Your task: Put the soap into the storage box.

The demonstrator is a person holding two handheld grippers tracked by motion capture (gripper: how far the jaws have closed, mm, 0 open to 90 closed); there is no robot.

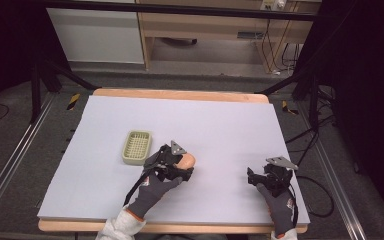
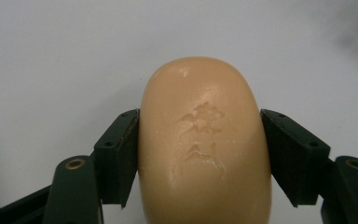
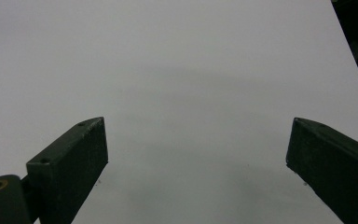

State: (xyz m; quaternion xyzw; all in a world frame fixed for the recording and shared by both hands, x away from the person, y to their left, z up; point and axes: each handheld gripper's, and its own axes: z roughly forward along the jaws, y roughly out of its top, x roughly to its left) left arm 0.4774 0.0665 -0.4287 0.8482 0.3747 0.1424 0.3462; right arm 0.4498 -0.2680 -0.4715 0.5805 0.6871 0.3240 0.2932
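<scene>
**Soap clamped in the left tool, right tool standing open**

In the left gripper view the bar of soap [image 2: 204,144] runs off the bottom edge of the frame, so its near end cannot be seen; the stamped mark on its top face is shallow and hard to read. The left tool [image 2: 200,154] presses one black pad on each long side of the bar, gripping it. In the high view the same tool [image 1: 177,167] sits just left of centre in the lower half of the frame, and its body and the gloved left hand [image 1: 152,192] cover most of the soap [image 1: 187,160], leaving a rounded orange end poking out to the right (whether the bar touches the bench cannot be told from here).

The right tool [image 3: 196,154] has its jaws wide apart with nothing between them, just pale bench surface [image 3: 177,70]. In the high view it [image 1: 254,179] rests low at the right, held by the right hand [image 1: 279,202], well apart from the soap.

A small pale-green basket [image 1: 137,147] with a gridded floor stands just left of the left tool. The bench [image 1: 190,115] has a wooden rim; beyond it lie floor, cables and a wooden cabinet along the top edge.
</scene>
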